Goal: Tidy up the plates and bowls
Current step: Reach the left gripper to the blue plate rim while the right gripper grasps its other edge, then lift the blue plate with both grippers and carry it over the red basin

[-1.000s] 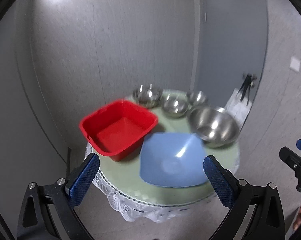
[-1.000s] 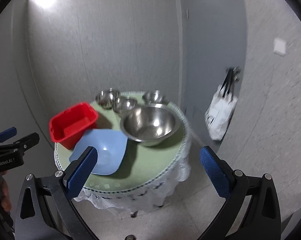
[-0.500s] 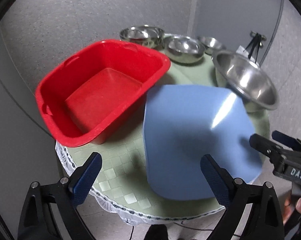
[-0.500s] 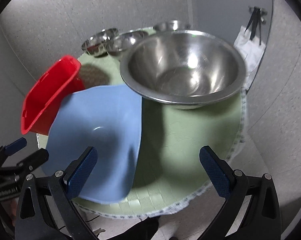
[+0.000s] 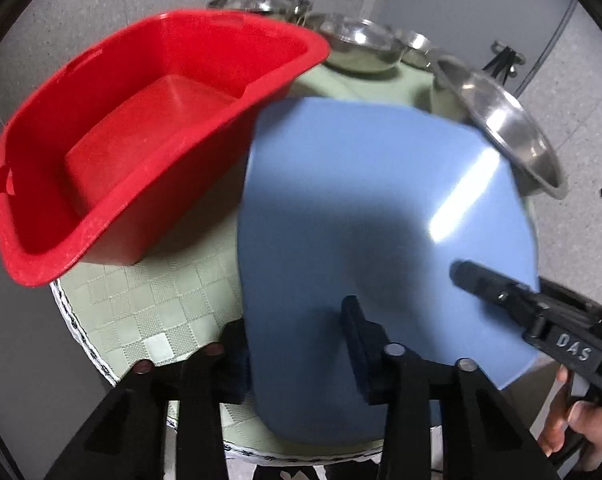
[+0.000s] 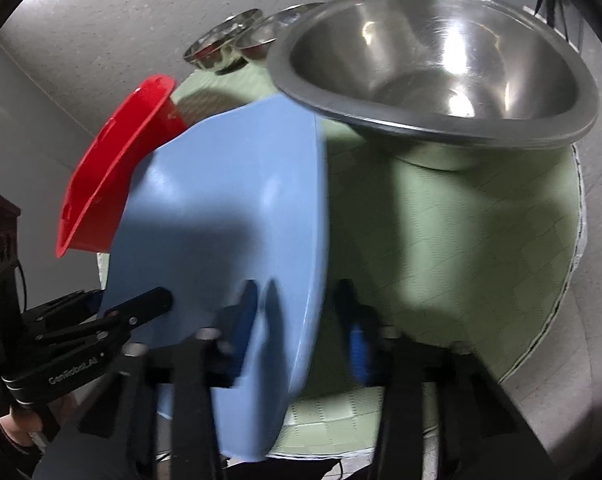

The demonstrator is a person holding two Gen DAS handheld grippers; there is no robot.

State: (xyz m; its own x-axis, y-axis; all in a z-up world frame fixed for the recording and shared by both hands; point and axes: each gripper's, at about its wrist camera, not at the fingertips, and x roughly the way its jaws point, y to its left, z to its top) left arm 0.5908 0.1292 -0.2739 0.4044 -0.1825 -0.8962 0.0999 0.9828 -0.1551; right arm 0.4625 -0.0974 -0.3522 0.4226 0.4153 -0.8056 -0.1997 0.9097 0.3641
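We have the blue square plate at the table's near edge beside the red tub. The left gripper and right gripper each straddle a near rim, fingers narrowed but whether pinching we cannot tell. We should squeeze both evenly and lift level, clear of the large steel bowl.

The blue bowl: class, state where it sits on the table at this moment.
In the left wrist view the blue bowl is at the table's near edge, right of the red tub, with the big steel bowl behind it.

Dim indoor light; glare streak on blue plate, motion blur, fisheye edges dark
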